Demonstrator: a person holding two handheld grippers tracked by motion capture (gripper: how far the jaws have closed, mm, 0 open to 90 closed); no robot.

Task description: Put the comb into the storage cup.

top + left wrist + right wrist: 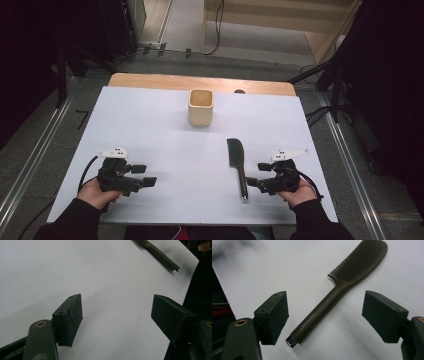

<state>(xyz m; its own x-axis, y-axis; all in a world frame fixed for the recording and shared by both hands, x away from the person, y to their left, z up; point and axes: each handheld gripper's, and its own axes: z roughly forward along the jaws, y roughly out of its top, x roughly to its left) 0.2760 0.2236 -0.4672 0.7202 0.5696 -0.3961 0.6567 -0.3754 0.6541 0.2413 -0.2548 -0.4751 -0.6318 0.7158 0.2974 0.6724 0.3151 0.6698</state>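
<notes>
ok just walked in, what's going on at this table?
A person holds a two-jaw gripper in each hand over a white-covered table. Nothing is grasped yet. The right gripper has its jaws open on either side of the handle of a dark brown plastic comb lying flat on the table, without touching it. The left gripper sits open over bare tabletop. A pale square wooden cup stands upright near the far edge, apart from both.

Overhead view spans the whole table (150, 125); both claw views skim it, sharing the comb (342, 290).
</notes>
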